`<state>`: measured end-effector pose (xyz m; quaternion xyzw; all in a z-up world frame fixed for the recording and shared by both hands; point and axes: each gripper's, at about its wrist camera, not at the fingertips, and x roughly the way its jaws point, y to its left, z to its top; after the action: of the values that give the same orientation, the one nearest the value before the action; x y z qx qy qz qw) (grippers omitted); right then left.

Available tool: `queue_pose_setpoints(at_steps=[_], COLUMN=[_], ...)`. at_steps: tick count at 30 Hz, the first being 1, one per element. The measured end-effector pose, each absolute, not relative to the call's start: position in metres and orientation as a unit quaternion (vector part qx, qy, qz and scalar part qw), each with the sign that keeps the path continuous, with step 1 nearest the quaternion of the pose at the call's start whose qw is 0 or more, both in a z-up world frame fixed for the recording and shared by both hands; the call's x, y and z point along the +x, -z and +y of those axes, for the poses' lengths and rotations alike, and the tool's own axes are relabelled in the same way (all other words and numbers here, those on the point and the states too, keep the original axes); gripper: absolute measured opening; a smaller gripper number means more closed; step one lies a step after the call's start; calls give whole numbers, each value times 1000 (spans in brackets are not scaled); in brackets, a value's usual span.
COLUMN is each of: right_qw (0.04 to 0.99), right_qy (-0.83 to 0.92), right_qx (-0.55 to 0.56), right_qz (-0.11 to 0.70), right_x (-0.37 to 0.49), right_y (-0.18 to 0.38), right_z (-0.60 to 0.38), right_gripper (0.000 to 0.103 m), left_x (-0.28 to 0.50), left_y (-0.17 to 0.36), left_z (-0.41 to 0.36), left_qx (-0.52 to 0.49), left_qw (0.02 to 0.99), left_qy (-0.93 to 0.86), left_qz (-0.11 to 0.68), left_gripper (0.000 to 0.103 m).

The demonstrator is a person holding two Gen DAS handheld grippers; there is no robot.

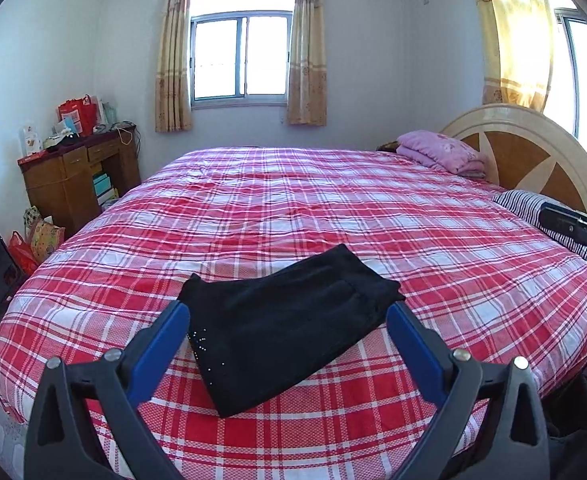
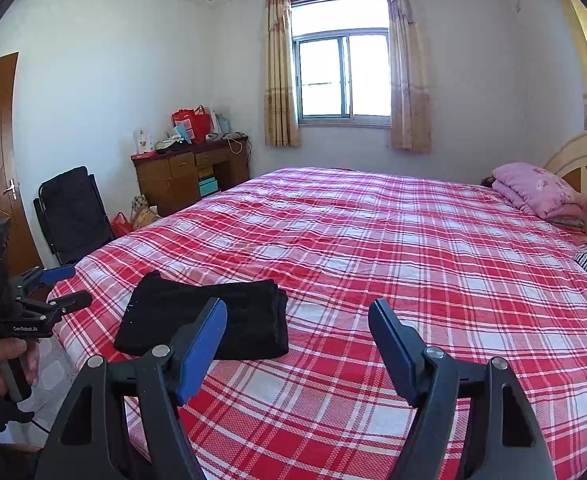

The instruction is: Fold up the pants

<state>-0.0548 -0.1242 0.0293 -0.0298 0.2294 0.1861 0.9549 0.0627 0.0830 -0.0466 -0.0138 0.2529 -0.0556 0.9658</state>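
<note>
i read my left gripper (image 1: 287,322) as released, its blue pads spread wide and holding nothing, hovering above the near edge of the bed. the black pants (image 1: 289,328) lie straight ahead of it, showing between the two pads but below them, not touched, already folded into a compact rectangle on the red plaid bedspread (image 1: 333,208), a line of small beads along the left edge. from the right wrist camera the left gripper (image 2: 67,286) sits out to the left of the bundle, and the pants (image 2: 205,316) lie ahead and left of my right gripper (image 2: 297,338), partly behind its left pad. the right gripper is released too, empty, over bare bedspread (image 2: 373,240). i judge the folding to be done or nearly so; any next move would be only a light press to flatten the stack, or backing both tools away without snagging the cloth.
</note>
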Motion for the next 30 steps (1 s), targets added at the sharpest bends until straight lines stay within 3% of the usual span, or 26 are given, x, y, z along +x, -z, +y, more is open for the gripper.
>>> queue_pose_setpoints(at_steps=[30], right_qw=[951], right_qy=[-192], right_qx=[-35], right_qz=[240], right_x=[-60], right_y=[-27], right_z=[-119], right_gripper=[75], left_x=[64], left_y=[47], left_z=[77], left_qx=[9], left_qw=[965], left_qy=[47], left_qz=[259], left_gripper=[103])
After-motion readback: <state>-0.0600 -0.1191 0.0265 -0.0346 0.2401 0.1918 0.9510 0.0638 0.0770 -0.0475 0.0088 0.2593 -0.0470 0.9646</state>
